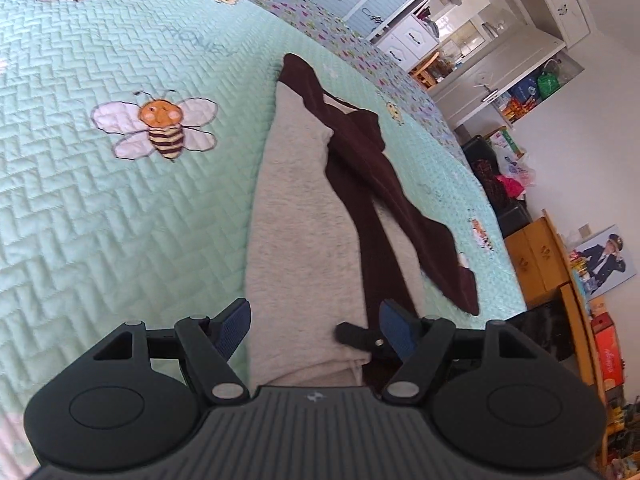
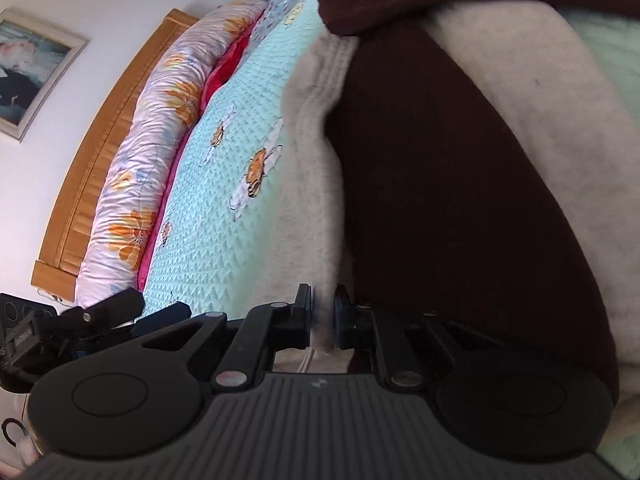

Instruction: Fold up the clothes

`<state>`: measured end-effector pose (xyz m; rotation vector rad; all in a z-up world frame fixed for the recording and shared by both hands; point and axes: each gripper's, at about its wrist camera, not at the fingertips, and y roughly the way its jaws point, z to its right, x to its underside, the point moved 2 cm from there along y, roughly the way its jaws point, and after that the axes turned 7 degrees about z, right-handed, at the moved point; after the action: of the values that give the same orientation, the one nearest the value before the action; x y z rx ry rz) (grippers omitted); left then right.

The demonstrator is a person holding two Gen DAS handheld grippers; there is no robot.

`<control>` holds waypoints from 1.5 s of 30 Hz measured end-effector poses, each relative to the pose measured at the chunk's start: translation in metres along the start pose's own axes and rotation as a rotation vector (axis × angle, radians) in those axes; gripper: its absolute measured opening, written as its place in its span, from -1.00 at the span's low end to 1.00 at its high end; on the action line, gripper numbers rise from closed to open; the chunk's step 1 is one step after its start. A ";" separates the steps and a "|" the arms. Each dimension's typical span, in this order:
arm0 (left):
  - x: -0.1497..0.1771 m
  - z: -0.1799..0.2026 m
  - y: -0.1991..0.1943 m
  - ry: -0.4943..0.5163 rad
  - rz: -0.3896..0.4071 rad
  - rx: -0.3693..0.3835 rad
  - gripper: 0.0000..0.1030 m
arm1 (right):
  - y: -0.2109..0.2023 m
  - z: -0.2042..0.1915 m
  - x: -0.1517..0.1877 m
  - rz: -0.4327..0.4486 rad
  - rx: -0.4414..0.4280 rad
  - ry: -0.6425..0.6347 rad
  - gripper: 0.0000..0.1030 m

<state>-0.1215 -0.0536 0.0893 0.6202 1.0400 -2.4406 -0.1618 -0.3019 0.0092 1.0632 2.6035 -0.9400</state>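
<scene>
- Right tool (image 2: 322, 316) pinched on grey garment (image 2: 308, 184) hem; left tool (image 1: 314, 330) wide open, holding nothing.
- Gripping step; next, probably left grab, then fold across the bed (image 1: 120, 200).

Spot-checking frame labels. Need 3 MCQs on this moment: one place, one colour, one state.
1. Where does the dark brown garment lie?
A. on the grey garment
B. on the floor
C. on a chair

2. What colour is the bedspread?
A. red
B. mint green with bees
C. plain white

3. How do the right gripper jaws stand?
A. wide apart, nothing between
C. out of view
B. closed on the grey garment's edge

Answers: 1 A, brown cloth crosses the grey garment; 2 B, quilted green with bee patches; 3 B, pads pinch grey fabric in the right wrist view.
</scene>
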 end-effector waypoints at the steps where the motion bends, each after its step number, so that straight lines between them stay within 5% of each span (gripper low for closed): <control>1: -0.002 0.003 0.004 -0.005 -0.001 0.018 0.44 | 0.000 0.001 0.001 0.006 -0.018 0.020 -0.72; 7: -0.003 0.026 0.043 -0.008 -0.030 0.147 0.44 | 0.000 -0.010 0.007 -0.026 -0.028 -0.038 -0.72; 11: 0.022 -0.002 0.083 -0.117 -0.155 0.123 0.40 | 0.003 -0.012 0.009 -0.051 -0.013 -0.067 -0.71; 17: 0.030 -0.014 0.086 -0.104 -0.173 0.162 0.30 | -0.034 -0.016 -0.001 -0.103 -0.006 -0.158 -0.62; 21: 0.032 -0.008 0.088 -0.040 -0.184 0.163 0.30 | -0.053 -0.013 -0.032 0.037 -0.023 -0.090 -0.56; 24: 0.033 -0.007 0.089 0.000 -0.189 0.161 0.30 | -0.035 -0.013 -0.056 0.120 -0.019 -0.047 -0.13; 32: 0.034 -0.014 0.091 0.002 -0.189 0.203 0.31 | 0.046 -0.002 -0.100 0.188 0.021 0.069 -0.10; 45: 0.036 -0.004 0.095 0.092 -0.176 0.209 0.30 | 0.088 0.004 -0.136 0.193 0.050 0.098 0.19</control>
<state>-0.0997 -0.1180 0.0138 0.7427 0.9157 -2.7215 -0.0030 -0.3337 0.0139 1.3772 2.5066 -0.9343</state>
